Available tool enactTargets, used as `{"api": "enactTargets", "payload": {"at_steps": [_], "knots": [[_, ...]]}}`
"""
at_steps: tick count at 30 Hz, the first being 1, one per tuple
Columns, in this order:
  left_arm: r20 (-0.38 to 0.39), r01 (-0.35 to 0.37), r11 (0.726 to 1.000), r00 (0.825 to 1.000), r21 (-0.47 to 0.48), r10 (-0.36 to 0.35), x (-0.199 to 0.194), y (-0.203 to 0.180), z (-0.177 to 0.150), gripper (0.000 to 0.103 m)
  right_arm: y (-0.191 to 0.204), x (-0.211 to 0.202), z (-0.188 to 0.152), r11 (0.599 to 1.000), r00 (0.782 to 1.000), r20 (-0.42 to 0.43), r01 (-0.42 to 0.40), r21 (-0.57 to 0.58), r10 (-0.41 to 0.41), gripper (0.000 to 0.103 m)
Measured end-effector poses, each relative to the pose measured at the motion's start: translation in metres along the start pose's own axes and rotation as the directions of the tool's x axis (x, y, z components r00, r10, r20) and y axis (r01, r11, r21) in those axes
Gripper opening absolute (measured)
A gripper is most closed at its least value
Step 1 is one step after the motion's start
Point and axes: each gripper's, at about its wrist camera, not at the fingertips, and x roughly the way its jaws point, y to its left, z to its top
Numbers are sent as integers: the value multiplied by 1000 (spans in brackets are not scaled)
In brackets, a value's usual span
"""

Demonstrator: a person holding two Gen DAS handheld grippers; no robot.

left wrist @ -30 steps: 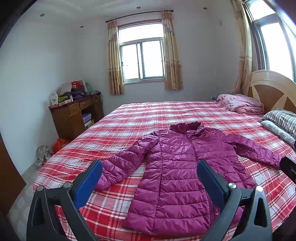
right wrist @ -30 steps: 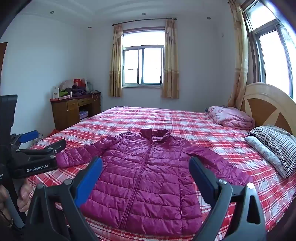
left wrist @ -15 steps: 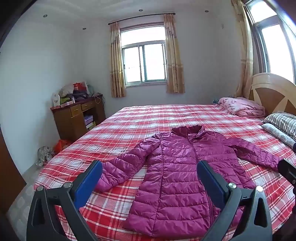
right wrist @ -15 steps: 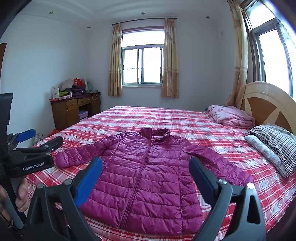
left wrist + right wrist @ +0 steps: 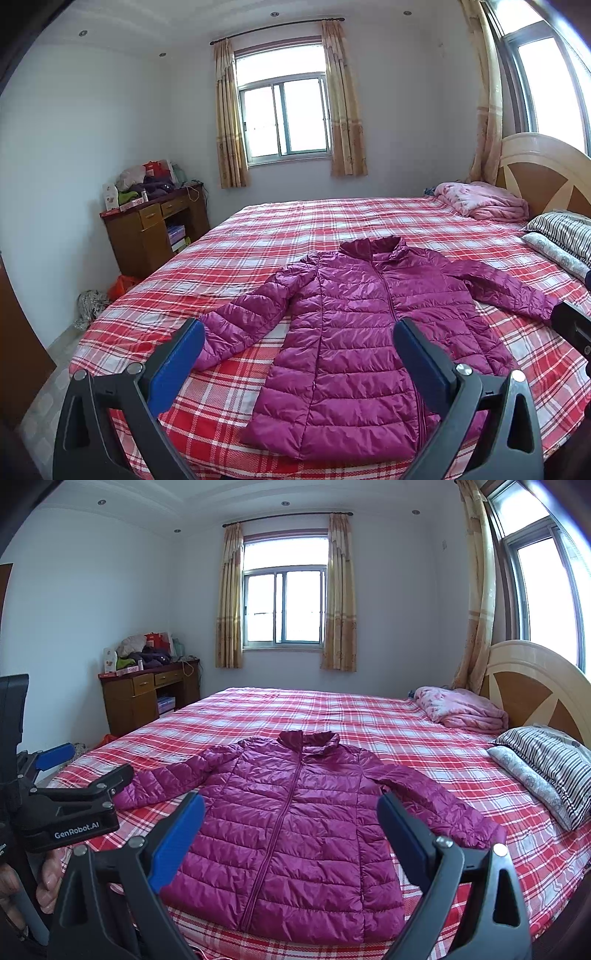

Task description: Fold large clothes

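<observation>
A magenta quilted puffer jacket (image 5: 369, 332) lies flat and front-up on the red plaid bed (image 5: 295, 229), zipped, sleeves spread to both sides, collar toward the window. My left gripper (image 5: 297, 328) hovers open over the near edge, its blue pads framing the left sleeve cuff and hem. In the right wrist view the jacket (image 5: 280, 760) sits between the pads of my right gripper (image 5: 290, 801), also open and holding nothing. The left gripper (image 5: 85, 766) shows at that view's left, by the left cuff, held by a hand (image 5: 48, 878). Part of the right gripper (image 5: 572, 325) shows near the right cuff.
A folded pink blanket (image 5: 461, 709), a striped pillow (image 5: 546, 760) and a wooden headboard (image 5: 535, 686) are at the bed's right end. A cluttered wooden desk (image 5: 155, 232) stands by the left wall, with bags on the floor (image 5: 103, 295) beside it.
Both views shift only slightly. The left gripper has sunk a little in the right wrist view. The jacket has not moved and both grippers stay open.
</observation>
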Motion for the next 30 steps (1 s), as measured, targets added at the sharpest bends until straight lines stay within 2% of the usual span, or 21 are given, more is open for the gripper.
{"api": "enactTargets", "payload": {"at_steps": [12,30], "knots": [[46,-6,1000,999,26,4,-21,-10,-5,102,2,-8,1,1000,1000,11,-12,-5,12,96],[44,-7,1000,999,25,6,-18,-9,-7,102,4,-5,-2,1000,1000,3,-19,-5,19,96]]}}
